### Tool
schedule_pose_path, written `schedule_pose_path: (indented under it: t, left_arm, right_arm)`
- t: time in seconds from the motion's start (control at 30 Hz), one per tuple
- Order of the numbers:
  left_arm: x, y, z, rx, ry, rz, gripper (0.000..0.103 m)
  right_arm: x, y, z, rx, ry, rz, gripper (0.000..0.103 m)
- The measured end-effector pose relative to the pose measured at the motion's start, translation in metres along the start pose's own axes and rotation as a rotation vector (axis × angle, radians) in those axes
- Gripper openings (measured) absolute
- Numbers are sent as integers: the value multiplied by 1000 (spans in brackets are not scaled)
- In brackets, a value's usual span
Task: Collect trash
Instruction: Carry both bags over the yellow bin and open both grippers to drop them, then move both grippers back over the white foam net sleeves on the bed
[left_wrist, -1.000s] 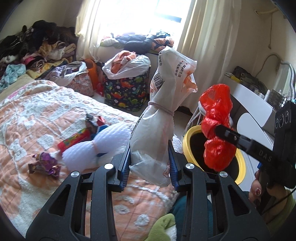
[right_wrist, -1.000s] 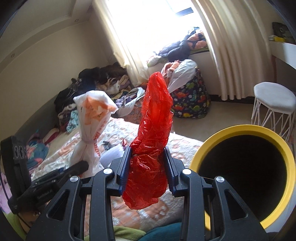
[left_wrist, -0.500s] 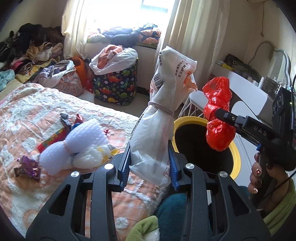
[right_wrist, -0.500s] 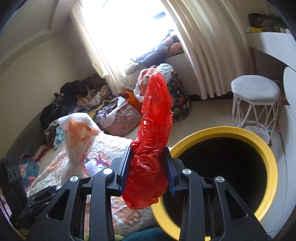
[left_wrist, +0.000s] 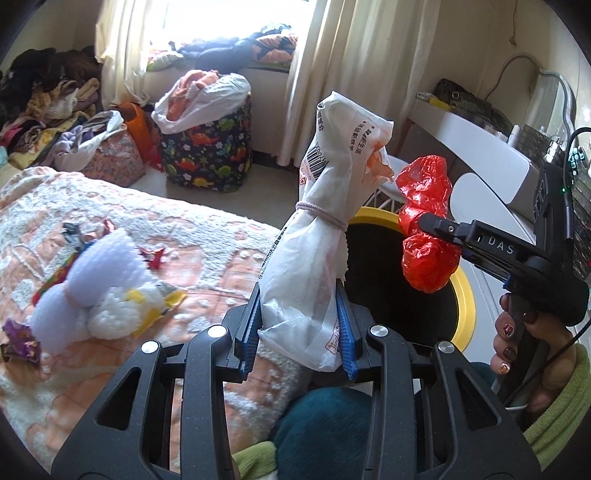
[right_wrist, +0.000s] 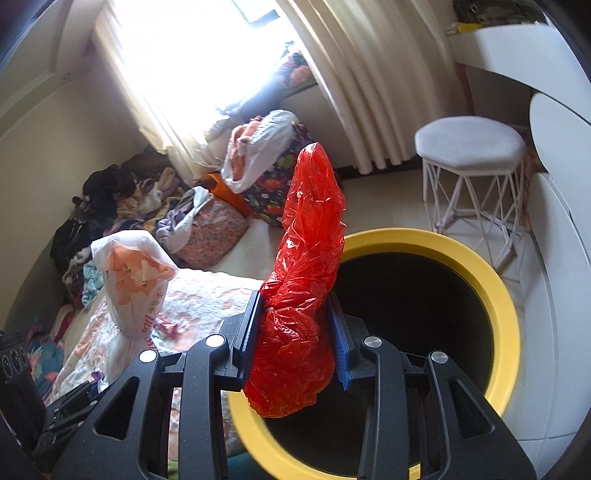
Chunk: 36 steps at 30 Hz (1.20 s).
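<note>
My left gripper (left_wrist: 300, 332) is shut on a white plastic bag (left_wrist: 317, 236) tied with a rubber band, held upright at the bed's edge beside the bin; the bag also shows in the right wrist view (right_wrist: 129, 280). My right gripper (right_wrist: 293, 343) is shut on a crumpled red plastic bag (right_wrist: 303, 288) and holds it over the open mouth of the yellow-rimmed trash bin (right_wrist: 495, 295). In the left wrist view the red bag (left_wrist: 424, 229) hangs above the bin (left_wrist: 463, 302). White foam netting (left_wrist: 92, 288) and small wrappers (left_wrist: 153, 254) lie on the bed.
The orange-and-white bedspread (left_wrist: 207, 236) fills the left. A white stool (right_wrist: 469, 155) stands behind the bin, a white desk (left_wrist: 476, 144) to its right. A dinosaur-print hamper (left_wrist: 207, 147) and piles of clothes (left_wrist: 48, 103) stand by the window.
Both grippers have moved right toward the bin. The red bag now hangs over the bin's opening, and the white bag has come to the bed's edge beside it.
</note>
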<state>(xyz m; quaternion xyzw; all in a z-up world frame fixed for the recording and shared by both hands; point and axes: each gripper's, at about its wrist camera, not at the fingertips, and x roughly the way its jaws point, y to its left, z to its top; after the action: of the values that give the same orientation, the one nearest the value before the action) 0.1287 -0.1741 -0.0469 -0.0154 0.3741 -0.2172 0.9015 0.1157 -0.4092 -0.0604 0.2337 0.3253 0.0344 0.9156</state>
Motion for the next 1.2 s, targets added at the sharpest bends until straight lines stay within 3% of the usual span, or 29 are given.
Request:
schedule_pose_path:
  t: [0.53, 0.63, 0.7, 0.77, 0.83, 0.9, 1.0, 1.2]
  left_arm:
    - [63, -34, 8, 40, 132, -42, 29]
    - [72, -39, 9, 51, 146, -49, 30]
    - [76, -40, 10, 47, 146, -57, 32]
    - [76, -40, 10, 42, 131, -69, 42]
    - [72, -38, 9, 33, 109, -78, 68]
    - [67, -35, 6, 17, 92, -78, 73]
    - [56, -29, 3, 2, 52, -57, 92]
    - [26, -13, 0, -13, -41, -7, 92]
  right_arm:
    - [9, -38, -1, 89, 59, -91, 33]
    - [7, -45, 0, 120, 63, -84, 36]
    - [7, -50, 0, 141, 56, -90, 46]
    - [5, -51, 0, 148, 48, -96, 54]
    - [5, -51, 0, 146, 43, -106, 55]
    - [4, -49, 0, 135, 39, -115, 56]
    - [4, -41, 1, 110, 28, -122, 64]
    - [-1, -19, 2, 35, -18, -89, 70]
